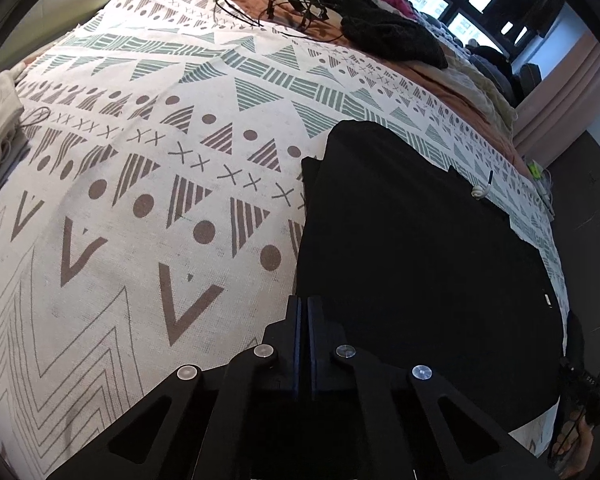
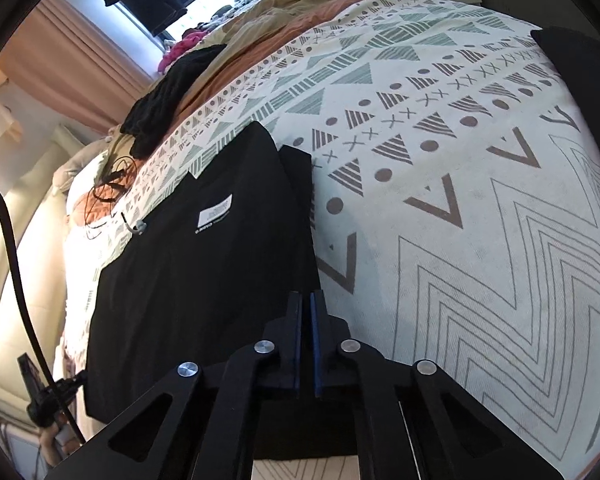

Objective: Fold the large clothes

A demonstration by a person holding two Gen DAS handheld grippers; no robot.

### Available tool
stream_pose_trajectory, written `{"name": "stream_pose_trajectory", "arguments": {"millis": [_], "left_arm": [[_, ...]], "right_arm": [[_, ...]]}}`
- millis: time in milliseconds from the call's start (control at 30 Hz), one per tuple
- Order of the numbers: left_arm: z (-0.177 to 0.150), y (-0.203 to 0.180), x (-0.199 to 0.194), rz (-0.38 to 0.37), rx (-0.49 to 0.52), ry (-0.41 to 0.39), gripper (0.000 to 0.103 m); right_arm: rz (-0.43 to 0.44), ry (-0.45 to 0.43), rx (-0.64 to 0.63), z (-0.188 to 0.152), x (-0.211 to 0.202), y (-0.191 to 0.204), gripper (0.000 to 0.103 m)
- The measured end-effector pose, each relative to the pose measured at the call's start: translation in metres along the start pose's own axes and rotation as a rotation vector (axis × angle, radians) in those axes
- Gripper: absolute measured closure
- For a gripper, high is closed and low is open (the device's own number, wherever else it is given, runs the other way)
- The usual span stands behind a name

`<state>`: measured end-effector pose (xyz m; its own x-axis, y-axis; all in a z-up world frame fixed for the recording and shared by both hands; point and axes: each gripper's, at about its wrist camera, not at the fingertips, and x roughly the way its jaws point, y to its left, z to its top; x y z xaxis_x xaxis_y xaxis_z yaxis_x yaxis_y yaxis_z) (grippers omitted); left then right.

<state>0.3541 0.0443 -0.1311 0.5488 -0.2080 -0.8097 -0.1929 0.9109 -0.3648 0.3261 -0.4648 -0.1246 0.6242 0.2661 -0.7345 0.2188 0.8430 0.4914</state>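
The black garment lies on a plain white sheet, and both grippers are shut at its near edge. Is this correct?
Not quite. The sheet is patterned with triangles, dots and crosses, as the left wrist view shows. The black garment does lie on it, and the left gripper and right gripper are shut at its near edge.

From my left hand-held gripper [image 1: 304,308], the white bedspread printed with brown and green triangles [image 1: 148,184] lies bare and flat to the left, wide room to pass. The flat folded black garment [image 1: 412,248] fills the right side. Far ahead, a tangle of thin black cables [image 1: 268,8] and a heap of dark knitted clothing [image 1: 384,28] block the way.
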Motion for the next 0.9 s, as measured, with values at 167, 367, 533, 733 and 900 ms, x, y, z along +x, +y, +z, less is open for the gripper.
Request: {"name": "stream_pose_trajectory", "arguments": {"millis": [167, 367, 533, 733, 900], "left_arm": [[0.012, -0.005, 0.005, 0.009, 0.000, -0.008, 0.101], [0.021, -0.010, 0.010, 0.021, 0.004, 0.008, 0.101], [0.019, 0.003, 0.005, -0.027, -0.044, 0.059, 0.090], [0.003, 0.025, -0.018, -0.092, -0.111, 0.019, 0.039], [-0.016, 0.039, -0.021, -0.160, -0.175, 0.052, 0.039]], "right_arm": [[0.001, -0.030, -0.019, 0.010, 0.001, 0.006, 0.101], [-0.036, -0.030, -0.016, 0.023, 0.009, 0.010, 0.101], [-0.102, 0.004, 0.015, 0.023, 0.012, 0.010, 0.100], [-0.164, -0.027, -0.026, 0.020, -0.014, 0.027, 0.062], [-0.137, -0.035, -0.068, 0.008, -0.030, 0.051, 0.062]]}}
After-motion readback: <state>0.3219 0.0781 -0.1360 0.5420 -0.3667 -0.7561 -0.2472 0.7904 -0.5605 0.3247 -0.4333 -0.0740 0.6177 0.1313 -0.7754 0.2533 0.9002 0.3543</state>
